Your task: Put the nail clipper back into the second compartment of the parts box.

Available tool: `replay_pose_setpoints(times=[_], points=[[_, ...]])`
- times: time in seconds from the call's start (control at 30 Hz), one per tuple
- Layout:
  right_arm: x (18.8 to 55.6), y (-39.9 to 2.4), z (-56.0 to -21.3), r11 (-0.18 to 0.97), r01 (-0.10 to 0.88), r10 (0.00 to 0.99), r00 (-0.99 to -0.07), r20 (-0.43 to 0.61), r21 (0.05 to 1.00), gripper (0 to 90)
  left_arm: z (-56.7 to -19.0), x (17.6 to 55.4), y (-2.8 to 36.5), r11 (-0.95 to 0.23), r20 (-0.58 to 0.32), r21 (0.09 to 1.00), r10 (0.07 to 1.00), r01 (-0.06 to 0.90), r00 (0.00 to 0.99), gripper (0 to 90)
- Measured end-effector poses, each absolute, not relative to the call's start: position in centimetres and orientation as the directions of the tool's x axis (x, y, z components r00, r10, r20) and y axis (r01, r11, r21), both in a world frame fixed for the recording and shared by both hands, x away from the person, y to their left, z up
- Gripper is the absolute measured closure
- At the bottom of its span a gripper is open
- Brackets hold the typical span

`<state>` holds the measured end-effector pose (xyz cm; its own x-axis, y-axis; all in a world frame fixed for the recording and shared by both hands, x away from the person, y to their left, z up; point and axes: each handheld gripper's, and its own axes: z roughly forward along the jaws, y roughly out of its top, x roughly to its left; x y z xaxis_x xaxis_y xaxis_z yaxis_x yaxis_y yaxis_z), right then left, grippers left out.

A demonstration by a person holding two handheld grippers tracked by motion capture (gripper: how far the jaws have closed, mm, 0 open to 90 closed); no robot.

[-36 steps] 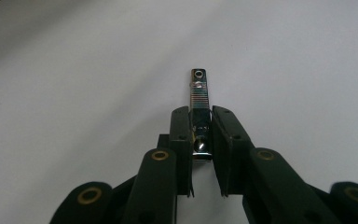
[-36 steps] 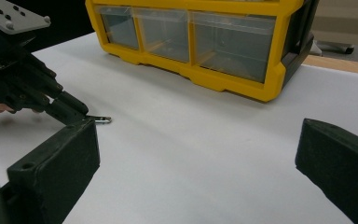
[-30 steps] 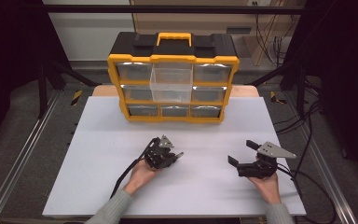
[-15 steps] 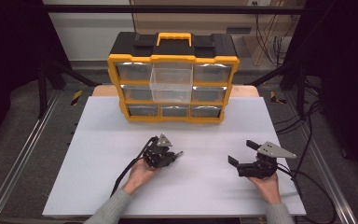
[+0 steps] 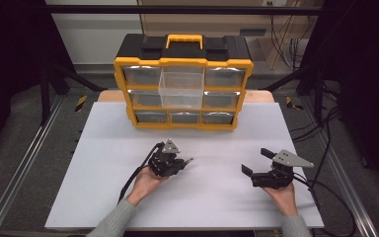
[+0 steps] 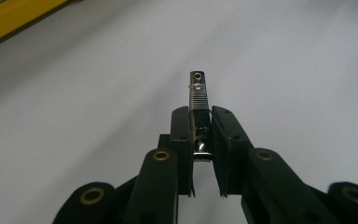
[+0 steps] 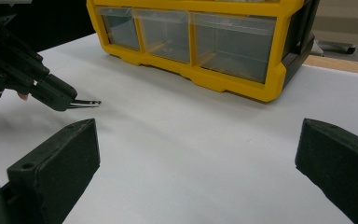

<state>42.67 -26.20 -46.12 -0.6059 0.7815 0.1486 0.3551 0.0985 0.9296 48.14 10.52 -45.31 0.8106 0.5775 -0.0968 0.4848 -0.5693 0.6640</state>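
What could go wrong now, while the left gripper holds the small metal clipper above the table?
1. The left gripper clamps the nail clipper only by its rear end; the smooth metal may slip or pivot.
2. One drawer of the organizer is pulled out; a careless approach may knock it.
3. The right gripper is open and idle, so it may be too far away to catch a drop.

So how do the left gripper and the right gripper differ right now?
The left gripper is shut on a small metal nail clipper; the right gripper stands wide open with nothing between its jaws. In the high view, the left one sits nearer the yellow drawer organizer. Both are hand-held over the white table.
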Motion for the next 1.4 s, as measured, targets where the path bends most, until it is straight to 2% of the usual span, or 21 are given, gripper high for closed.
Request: replay_pose_setpoints(times=[1.4], points=[[42.7,-26.3,-46.2,0.09,0.362,0.779,-0.606,0.16,0.928,0.5,-39.0,46.9,14.5,-0.475,-0.099,0.75,0.608,0.46,0.788,78.8]])
